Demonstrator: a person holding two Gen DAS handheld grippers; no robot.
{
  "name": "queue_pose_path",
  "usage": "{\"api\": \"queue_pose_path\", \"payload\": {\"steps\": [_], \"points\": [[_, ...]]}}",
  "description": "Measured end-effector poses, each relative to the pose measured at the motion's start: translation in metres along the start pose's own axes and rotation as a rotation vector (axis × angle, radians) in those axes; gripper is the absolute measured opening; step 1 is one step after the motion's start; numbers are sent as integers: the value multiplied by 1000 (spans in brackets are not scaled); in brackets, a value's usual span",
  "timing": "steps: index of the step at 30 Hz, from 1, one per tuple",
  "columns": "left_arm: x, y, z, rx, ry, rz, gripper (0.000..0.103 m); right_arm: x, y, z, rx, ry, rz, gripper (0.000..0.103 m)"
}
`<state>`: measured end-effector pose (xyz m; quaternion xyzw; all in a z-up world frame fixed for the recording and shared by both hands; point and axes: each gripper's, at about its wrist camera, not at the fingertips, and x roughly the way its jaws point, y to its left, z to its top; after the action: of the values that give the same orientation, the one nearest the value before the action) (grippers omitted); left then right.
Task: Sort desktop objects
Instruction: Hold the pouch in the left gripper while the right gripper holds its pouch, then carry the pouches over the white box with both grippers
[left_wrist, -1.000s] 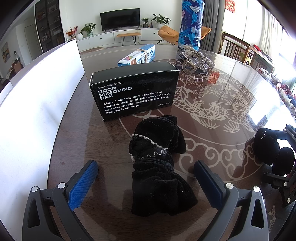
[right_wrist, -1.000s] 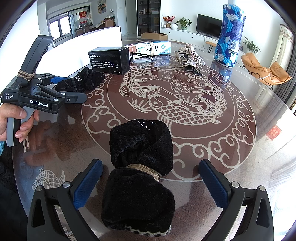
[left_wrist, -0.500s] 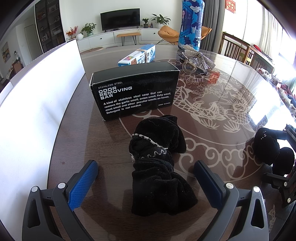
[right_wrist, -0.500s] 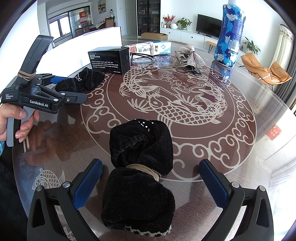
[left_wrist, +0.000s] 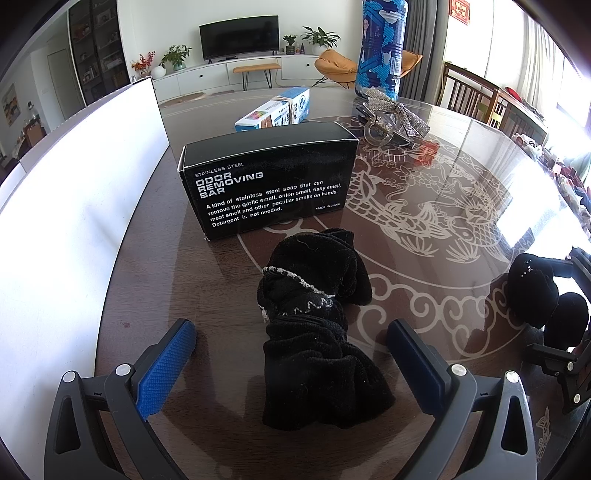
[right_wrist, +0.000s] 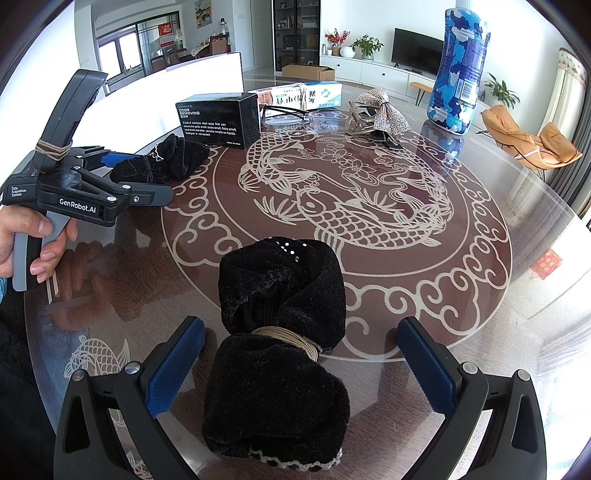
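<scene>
The sorting looks barely begun, judging by how things lie; nothing appears gathered into any container, and both grippers sit with their jaws spread wide and empty.

In the left wrist view the left gripper (left_wrist: 291, 354) straddles a crumpled black velvet bundle with pale trim (left_wrist: 317, 325) at lower centre of the frame; the blue pads stand well clear of the cloth on either side, so nothing is grasped. Just beyond it, at centre, a black odor-removing bar box (left_wrist: 269, 177) stands on the glass tabletop (left_wrist: 443, 206); behind that, toward upper centre, lies a blue-and-white carton (left_wrist: 275, 112), and to its right a sparkly bow hair clip (left_wrist: 395, 114) beside a tall blue patterned bottle (left_wrist: 382, 44). A white panel (left_wrist: 74, 206) fills the left of the frame.

In the right wrist view the right gripper (right_wrist: 301, 365) likewise brackets a second black velvet bundle tied with a tan band (right_wrist: 280, 343) at lower centre, jaws released and not touching it; a pair of dark-framed glasses (right_wrist: 284, 112) lies in front of the carton at upper centre. A hand (right_wrist: 22, 240) at the left edge holds the left gripper's handle.

Everything is left to do: both bundles to be closed on and carried, then the box, carton, glasses, clip and bottle; where they belong I cannot tell.
</scene>
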<state>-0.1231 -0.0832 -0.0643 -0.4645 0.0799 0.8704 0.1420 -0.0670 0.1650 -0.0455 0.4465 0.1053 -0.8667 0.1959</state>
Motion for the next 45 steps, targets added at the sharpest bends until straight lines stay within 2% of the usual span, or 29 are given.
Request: {"api": "queue_pose_path", "payload": {"steps": [2, 4, 8, 10, 11, 13, 14, 15, 17, 21, 26, 30, 36, 41, 45], "points": [[2, 0, 6, 10, 52, -7, 103, 0, -1, 1, -14, 22, 9, 103], [3, -4, 9, 27, 83, -17, 103, -1, -2, 3, -47, 85, 29, 103], [-1, -28, 13, 170, 68, 0, 102, -2, -13, 8, -60, 216, 70, 102], [-4, -38, 16, 226, 55, 1, 82, -4, -18, 12, -47, 237, 91, 94], [-4, -40, 18, 233, 59, 1, 75, -5, -18, 15, -41, 237, 108, 87], [-5, -39, 21, 218, 76, -33, 41, -6, -17, 20, -30, 231, 145, 73], [-5, -36, 22, 201, 89, -50, 38, -6, -14, 22, -41, 235, 143, 58], [-6, -34, 21, 190, 95, -53, 37, -7, -11, 24, -56, 247, 127, 33], [-15, -30, 18, 181, 84, -56, 36, -13, -12, 28, -20, 260, 157, 33], [-52, -25, 12, 140, 31, -75, 36, -37, -4, 37, -18, 215, 154, 33], [-104, 7, 10, 82, -36, -69, 36, -59, 14, 59, -16, 169, 157, 33], [-145, 65, 9, 5, -73, -21, 36, -76, 56, 99, -50, 96, 205, 33], [-193, 187, -17, -189, -79, 151, 36, -82, 167, 176, -148, -20, 352, 33], [-192, 264, -54, -364, -20, 229, 36, -64, 275, 215, -256, -45, 476, 34], [-166, 291, -75, -435, 47, 260, 37, -20, 339, 225, -323, 15, 470, 34]]}}
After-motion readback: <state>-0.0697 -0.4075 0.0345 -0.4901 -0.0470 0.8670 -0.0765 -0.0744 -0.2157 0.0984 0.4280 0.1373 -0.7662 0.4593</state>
